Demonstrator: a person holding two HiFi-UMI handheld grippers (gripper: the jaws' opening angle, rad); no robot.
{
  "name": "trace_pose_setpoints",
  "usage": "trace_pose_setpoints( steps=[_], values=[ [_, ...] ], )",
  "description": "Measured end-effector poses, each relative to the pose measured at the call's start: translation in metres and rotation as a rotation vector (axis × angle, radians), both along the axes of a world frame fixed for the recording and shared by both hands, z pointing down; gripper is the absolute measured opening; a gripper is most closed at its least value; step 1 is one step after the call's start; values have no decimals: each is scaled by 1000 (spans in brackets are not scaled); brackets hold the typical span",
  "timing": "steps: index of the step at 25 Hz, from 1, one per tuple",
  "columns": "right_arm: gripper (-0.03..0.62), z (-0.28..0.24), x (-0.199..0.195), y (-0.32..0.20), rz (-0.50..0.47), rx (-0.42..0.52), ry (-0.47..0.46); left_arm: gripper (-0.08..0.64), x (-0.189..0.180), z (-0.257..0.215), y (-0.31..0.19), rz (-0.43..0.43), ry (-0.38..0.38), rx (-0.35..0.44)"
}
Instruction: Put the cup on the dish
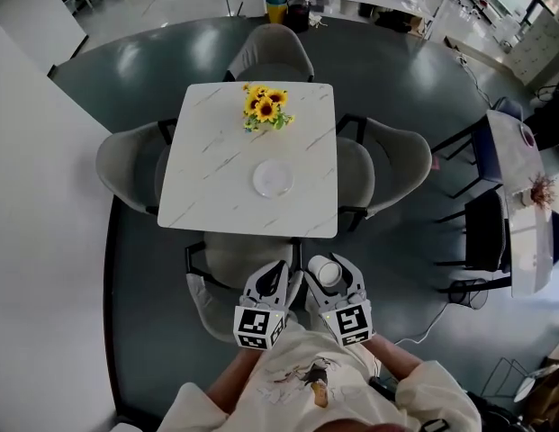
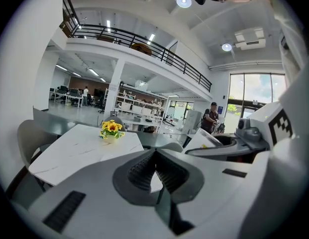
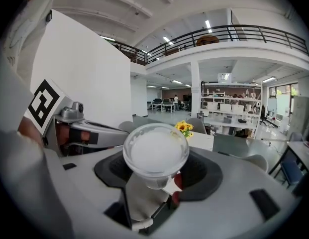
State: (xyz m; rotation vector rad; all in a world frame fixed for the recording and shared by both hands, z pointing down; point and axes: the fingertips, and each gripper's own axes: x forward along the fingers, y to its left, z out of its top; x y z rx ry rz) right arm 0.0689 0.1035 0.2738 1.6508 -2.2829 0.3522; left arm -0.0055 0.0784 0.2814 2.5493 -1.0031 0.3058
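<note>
The right tool (image 1: pixel 331 270) is clamped on a small translucent, frosted-white cup (image 3: pixel 155 151), its two jaws pressing the side wall while one round end of the cup faces that tool's camera; whether that end is the mouth or the base is hard to tell. The left tool (image 2: pixel 155 158) has its ribbed jaws brought together with nothing between them, and it sits just beside the right one, close in front of the person's body. The cup is therefore in the air, well apart from the round white dish (image 1: pixel 273 178), which lies bare near the middle of the square white marble-patterned table (image 1: pixel 207 183). A small bunch of yellow sunflowers (image 1: pixel 265 106) stands beyond the dish toward the far edge, and a grey padded chair (image 1: pixel 234 261) sits between the person and the table. The cup looks light and thin-walled, probably smooth and a little slippery, and likely to flex or crack if squeezed hard, so a moderate grip across the middle of the wall seems right. Setting it down probably calls for a long forward reach over the chair and for turning the cup upright above the dish, clear of the flowers.
</note>
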Motion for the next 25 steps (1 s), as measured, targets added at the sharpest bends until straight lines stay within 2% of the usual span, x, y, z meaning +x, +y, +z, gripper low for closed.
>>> trace_pose_setpoints(
  steps=[6, 15, 20, 25],
  values=[
    [259, 14, 10, -22, -54, -26, 25, 3, 5, 12, -24, -59, -5, 10],
    [259, 46, 35, -59, -23, -31, 21, 3, 13, 47, -56, -92, -2, 13],
    [260, 63, 35, -70, -58, -53, 20, 3, 12, 64, -57, -117, -43, -12],
    [259, 70, 31, -95, -80, -22, 36, 3, 13, 68, -78, -121, -50, 23]
  ],
)
